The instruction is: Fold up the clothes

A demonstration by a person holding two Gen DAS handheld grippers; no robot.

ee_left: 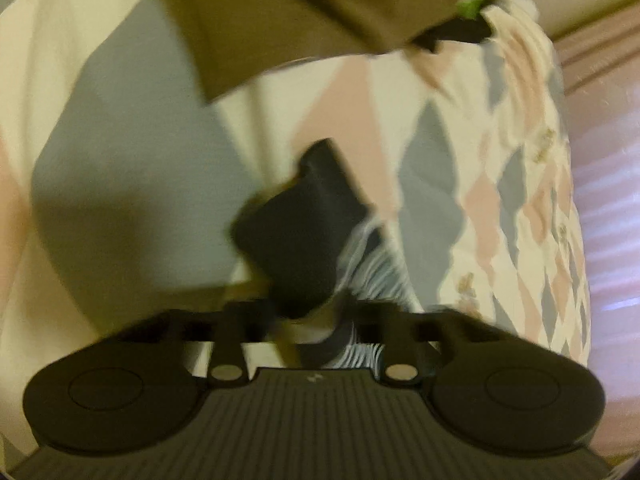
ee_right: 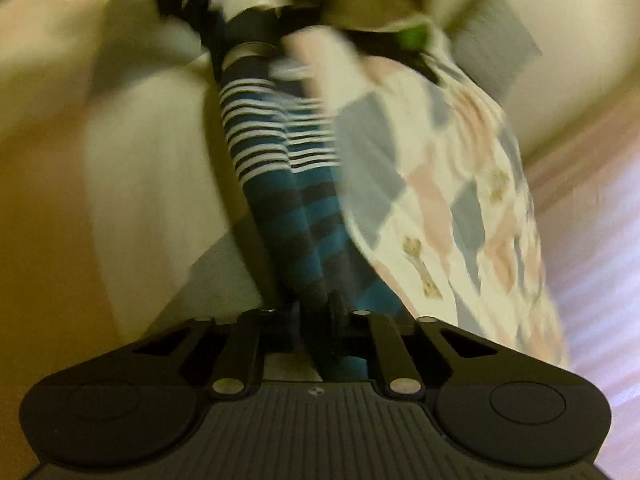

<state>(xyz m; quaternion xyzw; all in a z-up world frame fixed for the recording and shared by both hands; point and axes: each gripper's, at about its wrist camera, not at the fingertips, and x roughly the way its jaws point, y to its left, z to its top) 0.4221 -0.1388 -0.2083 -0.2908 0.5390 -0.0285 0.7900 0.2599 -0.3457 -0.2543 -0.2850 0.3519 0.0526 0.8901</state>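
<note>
Nearest me, my right gripper is clamped on one end of the striped garment, which stretches away tight to its far end. My left gripper pinches that other end, dark cloth bunched between its fingers. Both hang over the patterned bedspread, an olive garment lying farther off. I judge I'm mid-fold: next, bring the two ends together and lay it flat.

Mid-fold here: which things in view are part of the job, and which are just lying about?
In the job:
- blue, black and white striped garment, pinched in the right gripper
- left gripper, holding a dark part of that garment
- olive-brown cloth

Lying about:
- diamond-patterned bedspread in cream, pink and grey
- small green object, too blurred to identify
</note>
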